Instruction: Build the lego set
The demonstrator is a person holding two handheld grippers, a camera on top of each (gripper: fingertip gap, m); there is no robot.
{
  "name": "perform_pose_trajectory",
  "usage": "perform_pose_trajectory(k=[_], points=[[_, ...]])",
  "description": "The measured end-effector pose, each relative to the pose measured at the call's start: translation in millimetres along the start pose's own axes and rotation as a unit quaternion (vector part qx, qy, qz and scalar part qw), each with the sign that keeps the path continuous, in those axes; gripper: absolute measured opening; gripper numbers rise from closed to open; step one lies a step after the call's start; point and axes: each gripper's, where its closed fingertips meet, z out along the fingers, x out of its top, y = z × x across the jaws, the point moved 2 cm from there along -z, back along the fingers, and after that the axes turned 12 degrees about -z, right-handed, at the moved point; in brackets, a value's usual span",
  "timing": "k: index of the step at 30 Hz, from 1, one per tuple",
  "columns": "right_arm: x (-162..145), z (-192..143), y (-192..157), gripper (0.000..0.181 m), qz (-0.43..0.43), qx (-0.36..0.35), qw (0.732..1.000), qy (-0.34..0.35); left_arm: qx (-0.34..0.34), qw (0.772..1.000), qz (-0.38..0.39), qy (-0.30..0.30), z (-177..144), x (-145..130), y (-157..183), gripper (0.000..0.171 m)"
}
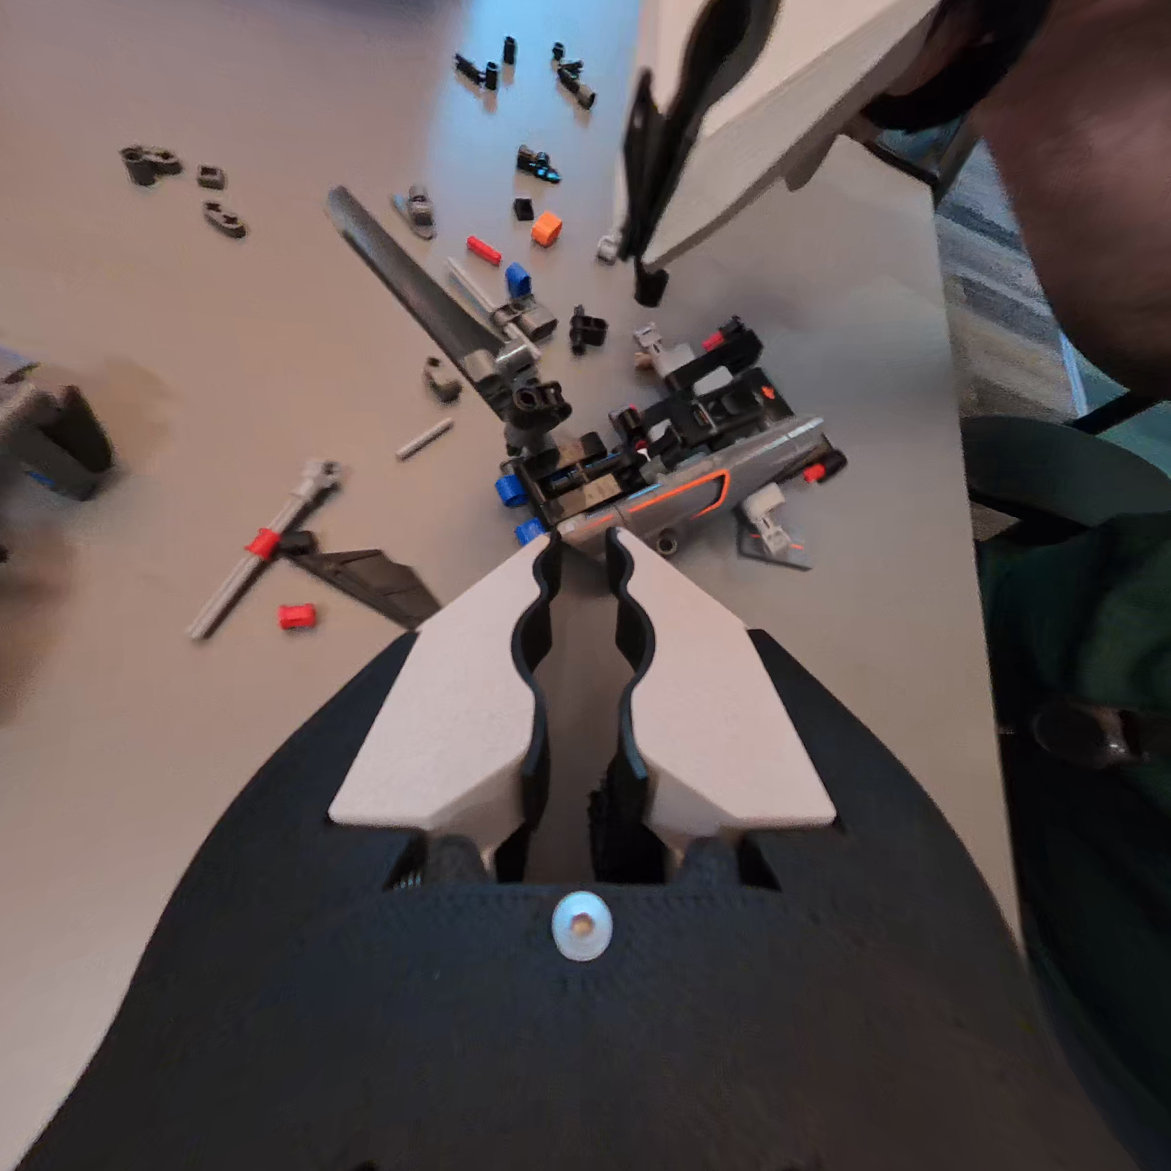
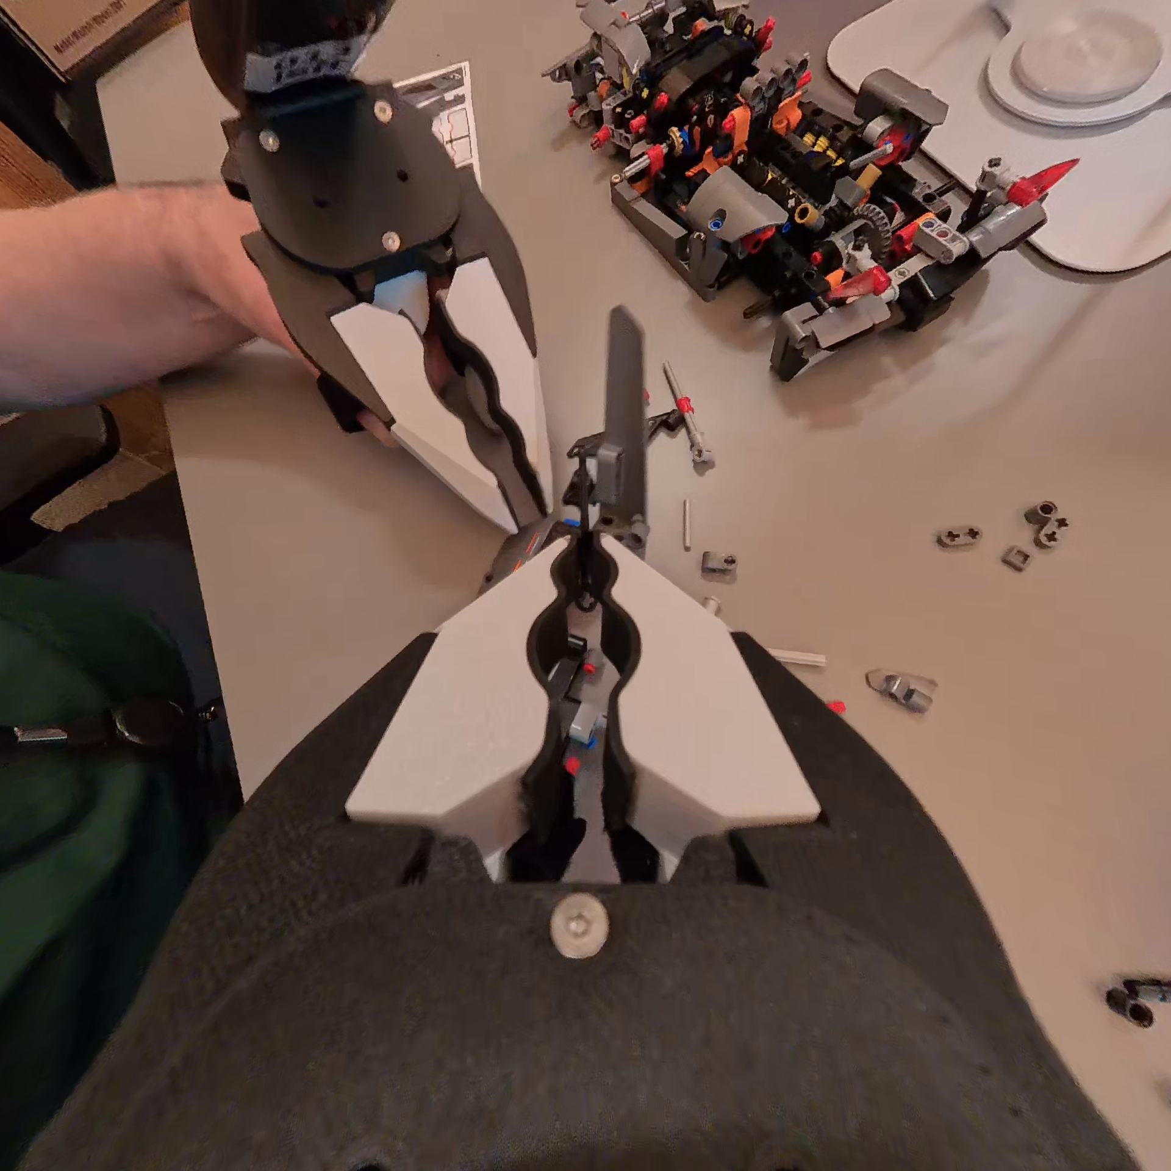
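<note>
The left gripper [image 1: 583,538] stands with its fingers slightly parted, a narrow gap between the tips, and nothing between them. Its tips hover just at the near edge of a small grey and black model [image 1: 671,469] with orange stripes and blue pins, which lies on the pale surface [image 1: 190,317]. Whether the tips touch the model cannot be told.

The right gripper [image 2: 586,548] is pressed nearly together, and its tips pinch a thin black part at the near end of the same model [image 2: 532,545]. More of the model shows through the gap between its fingers. A long dark blade [image 2: 624,405] rises from the model just beyond the tips. In the right wrist view, the left gripper [image 2: 529,507] comes in from the left, held by a hand [image 2: 127,285], with its tips just beside the right gripper's tips.

Loose small parts are scattered over the surface: a red bush [image 1: 296,616], an orange piece [image 1: 546,228], a grey axle with a red collar [image 1: 266,542]. A larger car chassis [image 2: 792,190] sits well apart at the far right.
</note>
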Motion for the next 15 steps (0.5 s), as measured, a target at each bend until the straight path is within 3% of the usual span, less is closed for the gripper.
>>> perform_pose_trajectory(k=[8,11,15], points=[[5.0,-17.4,-26.5,0.000,-0.028,0.039,0.998,0.031,0.015,0.999,-0.011,0.044,7.0,-2.8,39.1,0.018],[11.4,-17.4,-48.0,0.000,-0.071,0.064,0.995,0.025,0.008,0.993,-0.045,0.107,-10.3,0.6,44.9,0.020],[21.8,-13.4,-65.4,0.000,-0.091,0.084,0.992,0.028,-0.021,0.985,-0.023,0.171,-22.6,7.4,69.0,0.021]])
